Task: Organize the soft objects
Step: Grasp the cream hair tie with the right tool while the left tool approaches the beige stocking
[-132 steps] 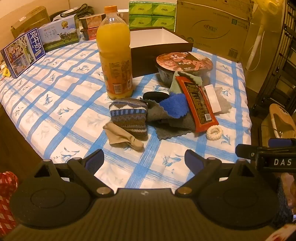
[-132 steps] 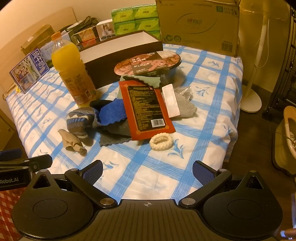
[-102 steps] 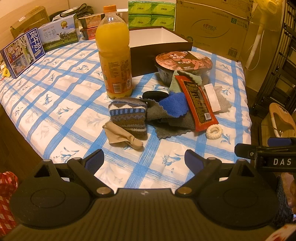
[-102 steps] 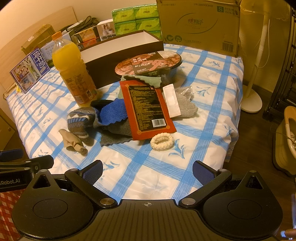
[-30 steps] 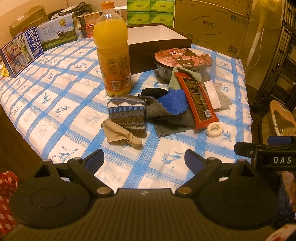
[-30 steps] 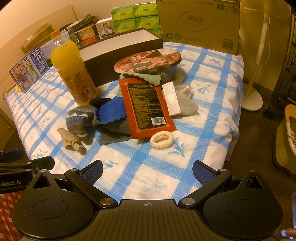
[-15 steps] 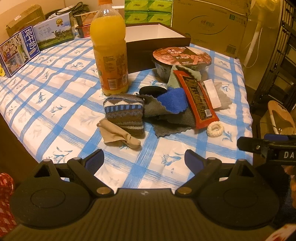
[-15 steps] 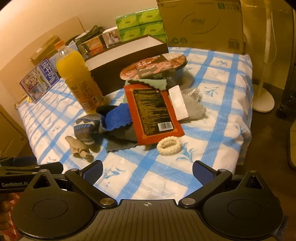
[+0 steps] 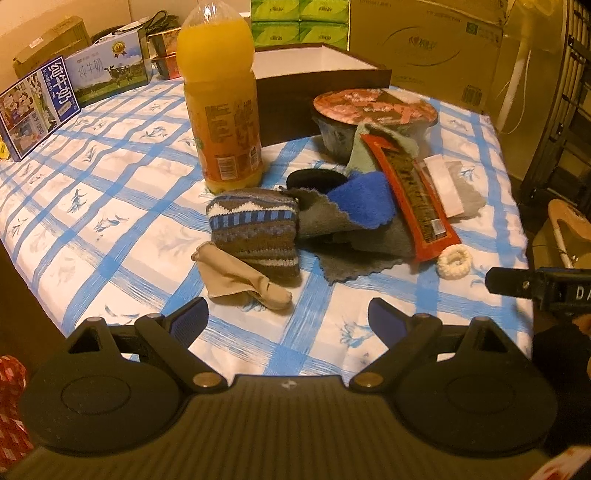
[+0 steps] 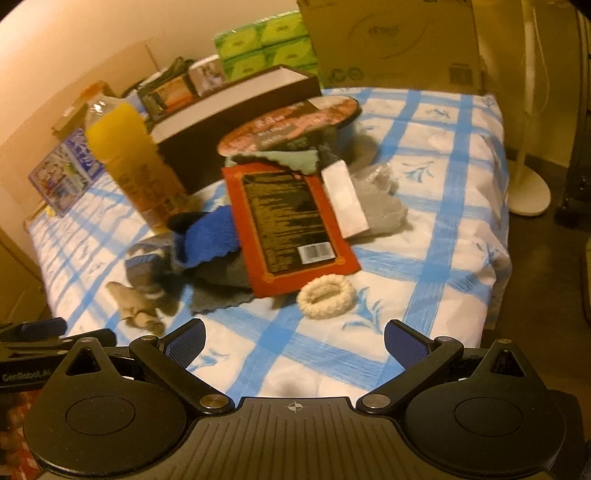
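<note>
Soft stuff sits in a heap mid-table: a folded knit sock [image 9: 255, 232] w/ brown, blue & white patterned bands, a limp beige stocking [image 9: 240, 282] touching its near edge, a fuzzy blue cloth [image 9: 364, 203] on a scallop-edged gray cloth [image 9: 354, 236], a pale green cloth [image 9: 364, 149] draped against the noodle bowl [image 9: 373, 118], and a nubby cream scrunchie [image 10: 325, 297] just beside the corner of a flat red packet [image 10: 291, 225]. The packet lies glossy & stiff across the cloths; a small white packet [image 10: 345, 199] rests on more gray fabric at its side. A smooth plastic orange juice bottle [image 9: 221, 99] stands upright behind the sock, and an open dark box [image 9: 321, 88] w/ white interior is behind that. Tablecloth [image 9: 110, 206] is white w/ blue checks and small leaf prints. Cardboard carton [image 9: 424, 48], green tissue packs [image 9: 299, 18] and a milk carton box [image 9: 107, 72] line the back; a fan stand [image 10: 526, 184] is on the dark floor. Left gripper [image 9: 288, 321] and right gripper [image 10: 293, 343] both spread wide, holding nothing, hovering over the near table edge. Right view is motion-blurred; bottle cap cut off in left view.
</note>
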`<state>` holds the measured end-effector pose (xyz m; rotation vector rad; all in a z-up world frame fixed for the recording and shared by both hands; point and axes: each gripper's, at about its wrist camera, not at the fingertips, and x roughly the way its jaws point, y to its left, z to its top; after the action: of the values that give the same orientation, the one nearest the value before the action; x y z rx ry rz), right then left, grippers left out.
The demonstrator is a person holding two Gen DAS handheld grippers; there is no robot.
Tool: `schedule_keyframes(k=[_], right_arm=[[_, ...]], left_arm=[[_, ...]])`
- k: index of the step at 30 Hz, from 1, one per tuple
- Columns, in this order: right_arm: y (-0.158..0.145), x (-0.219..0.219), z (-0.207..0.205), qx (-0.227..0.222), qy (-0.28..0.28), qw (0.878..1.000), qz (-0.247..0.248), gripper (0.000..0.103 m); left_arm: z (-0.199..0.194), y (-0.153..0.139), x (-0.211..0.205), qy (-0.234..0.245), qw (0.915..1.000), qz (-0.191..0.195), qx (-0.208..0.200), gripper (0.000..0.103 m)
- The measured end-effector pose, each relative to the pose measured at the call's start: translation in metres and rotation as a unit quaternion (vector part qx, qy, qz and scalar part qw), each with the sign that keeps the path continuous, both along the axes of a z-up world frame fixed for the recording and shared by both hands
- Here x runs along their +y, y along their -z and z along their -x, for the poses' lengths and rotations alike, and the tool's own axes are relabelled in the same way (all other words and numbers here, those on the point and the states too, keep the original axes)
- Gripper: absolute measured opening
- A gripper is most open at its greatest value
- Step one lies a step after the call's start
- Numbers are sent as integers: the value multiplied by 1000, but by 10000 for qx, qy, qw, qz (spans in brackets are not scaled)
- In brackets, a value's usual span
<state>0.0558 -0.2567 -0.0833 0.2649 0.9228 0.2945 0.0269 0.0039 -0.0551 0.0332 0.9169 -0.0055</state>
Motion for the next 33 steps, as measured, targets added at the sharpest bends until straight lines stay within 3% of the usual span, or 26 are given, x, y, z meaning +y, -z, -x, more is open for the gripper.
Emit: schedule_keyframes(k=[2,4,6,16,26,30,33], right_arm=[[6,0,-7,87,-35,10000,-6,102],[10,1,-11,52,9,9999,115,89],[16,2,-18,68,-26,9997,243,86],[40,19,-40,-98,-437,9965,701,75],[63,29,-61,-96,-524,9928,1072,71],[71,29,-63,-89,-590,9916,1150,63],[70,30,-62,-166,-703,9896,1243,47]], left_arm=[[-5,7,2,-7,10000,-30,94,90],[-10,13,4,-6,9998,-30,174,89],[-15,18,7,-5,9998,-40,207,89],[-35,31,20,-138,9998,12,151,88],[-43,38,25,-245,9996,-36,145,88],[-44,42,26,-267,9995,-37,173,88],[-46,43,25,-273,9994,-23,187,88]])
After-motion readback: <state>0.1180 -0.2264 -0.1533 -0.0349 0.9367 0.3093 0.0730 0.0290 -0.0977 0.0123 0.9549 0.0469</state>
